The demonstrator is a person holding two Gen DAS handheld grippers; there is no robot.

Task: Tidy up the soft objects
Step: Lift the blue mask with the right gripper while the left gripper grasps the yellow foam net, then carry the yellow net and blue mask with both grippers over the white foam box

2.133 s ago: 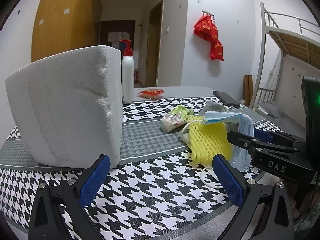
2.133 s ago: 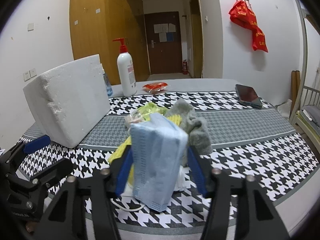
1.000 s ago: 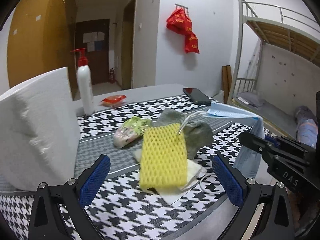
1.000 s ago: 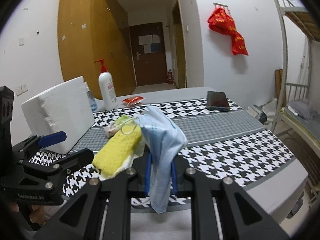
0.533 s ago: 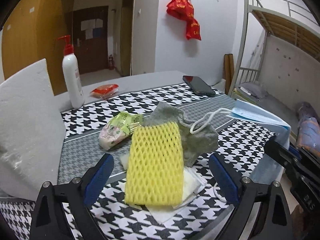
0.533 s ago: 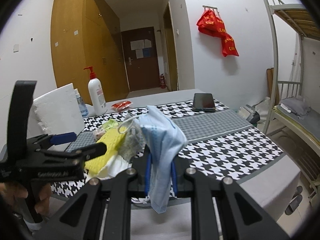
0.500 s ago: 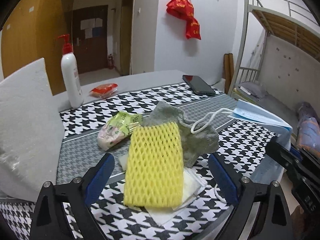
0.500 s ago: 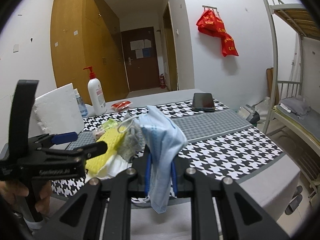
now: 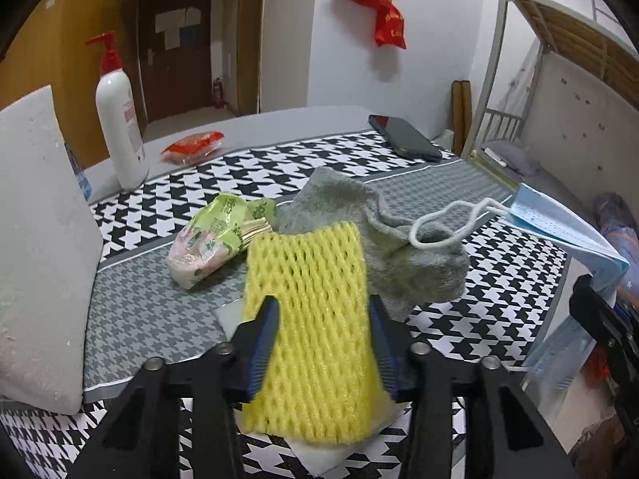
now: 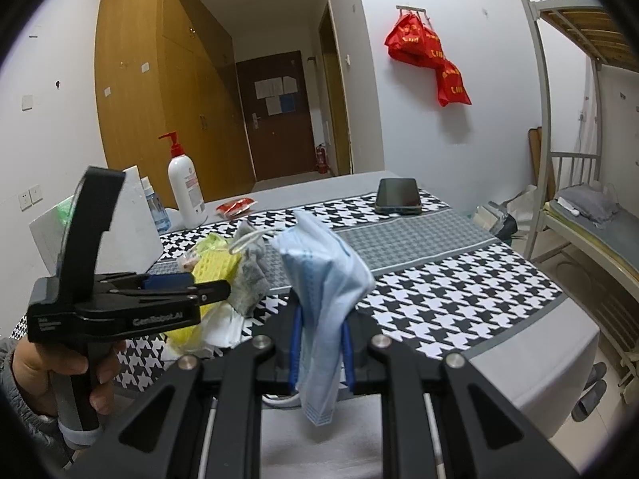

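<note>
Left gripper (image 9: 321,327) pinching yellow net (image 9: 311,311) by sides; net's long axis runs straight ahead along fingers, lying on pile at table (image 9: 459,175) near edge. Wrapper (image 9: 211,239) left of net, grey cloth (image 9: 379,235) right, touching it. Right gripper (image 10: 319,343) pressed onto blue mask (image 10: 323,279), held off near edge; mask loop (image 9: 451,223) draped on cloth. Left is nearer pile.
</note>
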